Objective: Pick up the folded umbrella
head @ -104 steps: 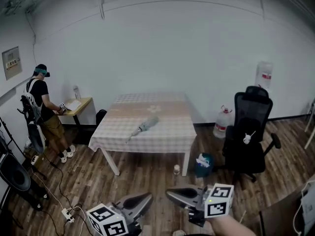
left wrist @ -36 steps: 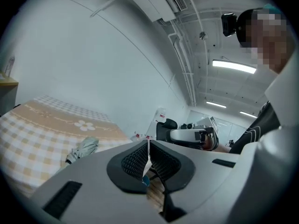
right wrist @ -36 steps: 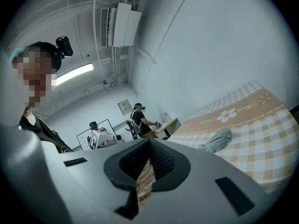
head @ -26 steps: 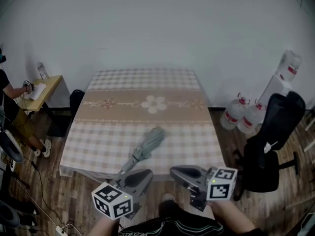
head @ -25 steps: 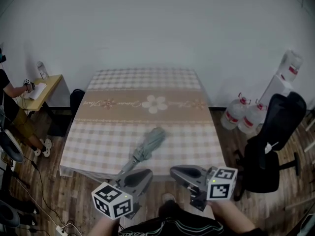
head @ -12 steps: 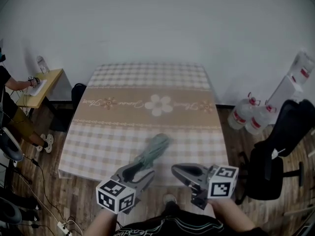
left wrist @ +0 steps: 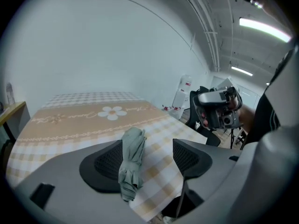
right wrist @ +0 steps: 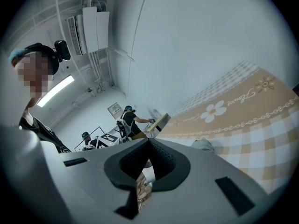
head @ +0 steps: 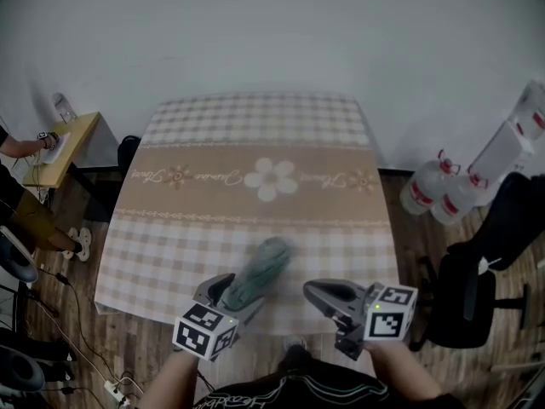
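The folded umbrella (head: 258,271) lies on the checked counter (head: 255,135) near its front edge, in the lower middle of the head view. The left gripper (head: 234,301) has just been opening its jaws. They stand wide apart with the umbrella's near end between them, close beside one pad but not pinched. The right gripper (head: 317,290), at lower right, has its jaws closed together on nothing.

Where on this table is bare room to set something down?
Free: the cloth from the flower print to the far edge, plus both near corners. Crowded: mid near edge, where the umbrella lies between the left gripper's jaws, which have just been opening.
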`<action>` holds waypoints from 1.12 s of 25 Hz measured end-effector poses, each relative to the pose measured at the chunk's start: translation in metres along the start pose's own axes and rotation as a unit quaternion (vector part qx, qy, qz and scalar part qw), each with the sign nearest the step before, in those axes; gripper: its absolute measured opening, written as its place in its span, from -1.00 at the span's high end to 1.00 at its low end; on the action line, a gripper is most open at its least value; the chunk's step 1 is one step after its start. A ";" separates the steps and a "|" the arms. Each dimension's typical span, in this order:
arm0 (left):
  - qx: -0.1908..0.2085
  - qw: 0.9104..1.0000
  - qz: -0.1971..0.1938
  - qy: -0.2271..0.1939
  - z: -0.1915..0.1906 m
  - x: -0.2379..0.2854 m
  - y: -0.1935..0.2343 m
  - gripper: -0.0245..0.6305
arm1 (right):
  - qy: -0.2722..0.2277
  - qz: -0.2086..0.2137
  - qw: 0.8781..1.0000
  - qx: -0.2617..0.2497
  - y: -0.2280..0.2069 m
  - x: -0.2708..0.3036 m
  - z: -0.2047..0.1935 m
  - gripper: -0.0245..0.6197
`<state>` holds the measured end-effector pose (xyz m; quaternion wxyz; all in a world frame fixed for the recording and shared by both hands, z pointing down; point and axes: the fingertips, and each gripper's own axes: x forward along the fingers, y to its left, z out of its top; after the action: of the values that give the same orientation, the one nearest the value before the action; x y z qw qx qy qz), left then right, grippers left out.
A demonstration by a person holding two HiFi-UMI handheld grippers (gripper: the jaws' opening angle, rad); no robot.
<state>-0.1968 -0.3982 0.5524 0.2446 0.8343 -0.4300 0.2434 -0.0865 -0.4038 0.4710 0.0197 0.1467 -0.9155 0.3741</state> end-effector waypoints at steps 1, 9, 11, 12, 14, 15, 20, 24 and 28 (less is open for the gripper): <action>0.007 1.000 0.007 0.013 -0.004 0.007 0.005 -0.05 | 0.000 -0.002 1.000 0.003 -0.006 0.000 0.001 0.90; 0.047 0.993 0.038 0.100 -0.040 0.048 0.034 -0.09 | 0.005 -0.011 1.000 0.019 -0.038 -0.001 0.005 0.90; 0.057 0.990 0.041 0.120 -0.048 0.057 0.039 -0.09 | 0.004 -0.013 1.000 0.022 -0.044 -0.001 0.006 0.90; 0.063 0.989 0.042 0.130 -0.052 0.061 0.041 -0.09 | 0.004 -0.013 1.000 0.025 -0.046 -0.001 0.006 0.89; 0.075 0.985 0.043 0.150 -0.061 0.068 0.044 -0.09 | 0.001 -0.009 0.999 0.035 -0.049 -0.002 0.006 0.90; 0.081 0.983 0.045 0.161 -0.064 0.070 0.045 -0.09 | 0.000 -0.007 0.999 0.040 -0.050 -0.003 0.006 0.90; 0.096 0.974 0.047 0.199 -0.083 0.085 0.052 -0.09 | -0.001 -0.014 0.999 0.050 -0.059 -0.006 0.004 0.90; 0.094 0.972 0.043 0.210 -0.092 0.094 0.055 -0.09 | -0.002 -0.016 0.998 0.052 -0.062 -0.008 0.005 0.89; 0.098 0.969 0.045 0.223 -0.102 0.102 0.056 -0.08 | -0.002 -0.022 0.998 0.054 -0.065 -0.012 0.003 0.89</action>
<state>-0.2119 -0.4251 0.7036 0.2400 0.7583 -0.3758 0.4755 -0.0566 -0.4470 0.5114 0.0177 0.1681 -0.8905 0.4223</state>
